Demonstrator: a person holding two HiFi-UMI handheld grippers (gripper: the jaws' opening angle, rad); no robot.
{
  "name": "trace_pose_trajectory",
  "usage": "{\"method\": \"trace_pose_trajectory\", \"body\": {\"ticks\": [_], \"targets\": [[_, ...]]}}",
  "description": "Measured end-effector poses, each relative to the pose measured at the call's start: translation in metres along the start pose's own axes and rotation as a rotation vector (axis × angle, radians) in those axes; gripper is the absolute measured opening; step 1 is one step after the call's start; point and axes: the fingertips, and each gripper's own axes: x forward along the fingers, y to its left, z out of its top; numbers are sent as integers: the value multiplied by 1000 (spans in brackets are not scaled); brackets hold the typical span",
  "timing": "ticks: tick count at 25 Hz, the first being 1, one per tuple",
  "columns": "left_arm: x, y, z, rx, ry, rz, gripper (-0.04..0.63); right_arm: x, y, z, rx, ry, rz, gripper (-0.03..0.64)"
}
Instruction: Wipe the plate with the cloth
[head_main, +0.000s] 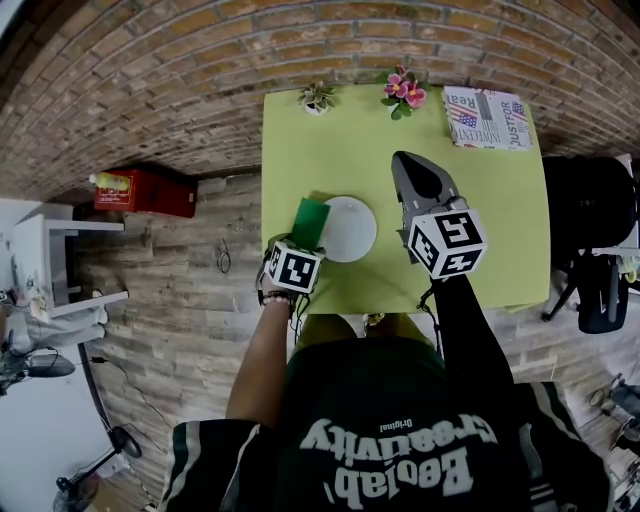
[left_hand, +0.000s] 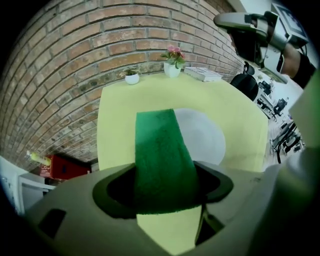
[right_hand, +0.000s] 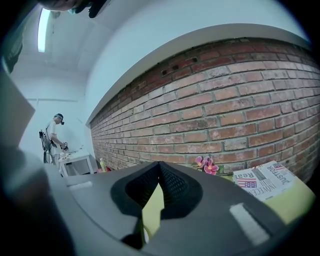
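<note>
Lime-green desk (head_main: 500, 200) carried everything. At its near edge the left tongs (left_hand: 165, 197) pinched a green cloth (left_hand: 160, 150), whose free end reached the left rim of the white plate (head_main: 350, 228). Right of the plate, the right tongs (head_main: 405, 162) were pressed together, empty. Farther back sat a small potted plant (head_main: 317, 97), pink flowers (head_main: 403, 88) and a newspaper (head_main: 487, 118), below the brick wall (head_main: 200, 60).

Newspaper (head_main: 487, 117) at the table's far corner is showing "Real" and a headline word starting "JUST"; remaining print is not reading clearly. Person's dark shirt (head_main: 400, 470) is showing small "Original" by larger, unclear lettering.
</note>
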Motion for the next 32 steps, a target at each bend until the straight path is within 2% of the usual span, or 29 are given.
{"method": "trace_pose_trajectory", "body": {"ticks": [4, 7, 13, 18, 23, 32], "targets": [[-4, 2, 6, 24, -30, 22, 345, -3, 1, 2, -3, -4, -3, 14], [-8, -14, 16, 54, -46, -6, 345, -8, -2, 1, -5, -3, -11, 14], [-4, -62, 35, 213, -72, -61, 345, -20, -10, 4, -7, -5, -36, 14], [8, -95, 36, 282, -48, -108, 345, -29, -15, 6, -12, -7, -50, 14], [16, -111, 25, 277, 10, -145, 345, -36, -19, 4, -15, -5, -59, 14], [17, -117, 20, 247, 18, -152, 345, -44, -21, 6, -21, -7, -62, 14]]}}
